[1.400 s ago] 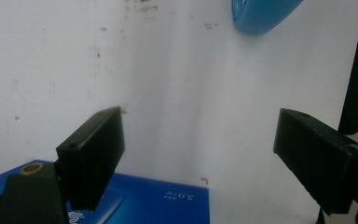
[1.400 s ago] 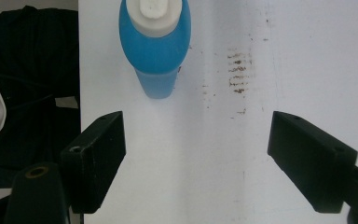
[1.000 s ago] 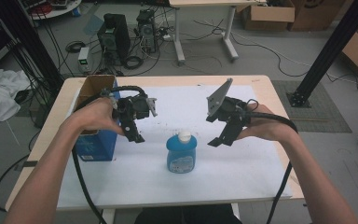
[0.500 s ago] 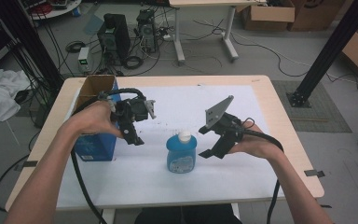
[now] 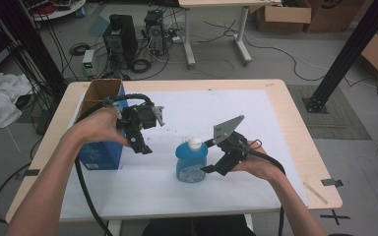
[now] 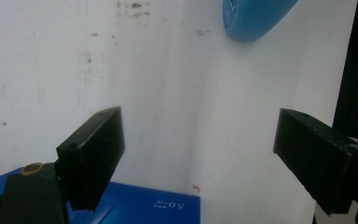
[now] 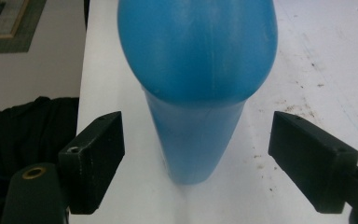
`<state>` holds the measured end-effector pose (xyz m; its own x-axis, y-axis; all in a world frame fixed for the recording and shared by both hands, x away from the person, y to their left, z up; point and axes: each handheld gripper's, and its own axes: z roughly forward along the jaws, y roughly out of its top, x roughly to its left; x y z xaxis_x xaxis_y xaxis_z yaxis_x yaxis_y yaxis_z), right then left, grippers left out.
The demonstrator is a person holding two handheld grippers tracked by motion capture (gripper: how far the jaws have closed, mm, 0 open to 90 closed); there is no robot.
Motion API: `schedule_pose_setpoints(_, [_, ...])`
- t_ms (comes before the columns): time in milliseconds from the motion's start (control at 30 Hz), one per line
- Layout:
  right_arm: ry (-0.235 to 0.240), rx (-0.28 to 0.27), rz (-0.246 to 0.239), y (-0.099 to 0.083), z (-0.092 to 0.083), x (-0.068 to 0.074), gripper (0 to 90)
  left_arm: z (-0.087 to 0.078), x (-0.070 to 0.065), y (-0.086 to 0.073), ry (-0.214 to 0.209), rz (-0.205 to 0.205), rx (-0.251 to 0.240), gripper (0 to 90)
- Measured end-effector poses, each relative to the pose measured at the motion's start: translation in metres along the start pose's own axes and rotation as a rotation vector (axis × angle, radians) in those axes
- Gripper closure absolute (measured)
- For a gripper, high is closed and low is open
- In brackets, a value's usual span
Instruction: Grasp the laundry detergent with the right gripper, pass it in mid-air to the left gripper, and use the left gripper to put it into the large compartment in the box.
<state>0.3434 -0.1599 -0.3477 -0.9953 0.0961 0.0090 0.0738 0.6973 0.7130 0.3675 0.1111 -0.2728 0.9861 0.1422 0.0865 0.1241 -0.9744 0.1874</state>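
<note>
A blue plastic bottle (image 5: 191, 162) with a white cap stands upright on the white sheet, near the table's middle front. My right gripper (image 5: 210, 168) sits low at the bottle's right side, open, its jaws level with the bottle's lower half. In the right gripper view the bottle (image 7: 196, 88) rises between the two spread jaws, close but untouched. My left gripper (image 5: 143, 147) hovers open above the sheet to the bottle's left, beside a blue carton (image 5: 101, 152). In the left gripper view the bottle's edge (image 6: 254, 16) shows at the top and the blue carton (image 6: 135, 205) at the bottom.
The open-topped blue carton with a cardboard lining stands at the table's left. The white sheet (image 5: 256, 128) covers most of the wooden table (image 5: 295, 123). A black cable trails from each gripper toward the front edge. Computers, cables and boxes lie on the floor beyond.
My right gripper has dropped and come forward, from above the bottle's right shoulder down to its lower right side. The left gripper has barely moved.
</note>
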Motion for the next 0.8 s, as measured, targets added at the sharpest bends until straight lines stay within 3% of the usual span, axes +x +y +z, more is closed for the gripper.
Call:
schedule_pose_setpoints(467, [-0.016,-0.045,0.013,-0.011,0.027,0.001,17.0,0.001,-0.003,-0.005,0.001,-0.008,-0.009,17.5])
schedule_pose_setpoints(800, [-0.005,-0.087,0.030,-0.015,0.035,0.001,17.5,0.001,-0.005,-0.009,0.006,-0.013,-0.017,17.8])
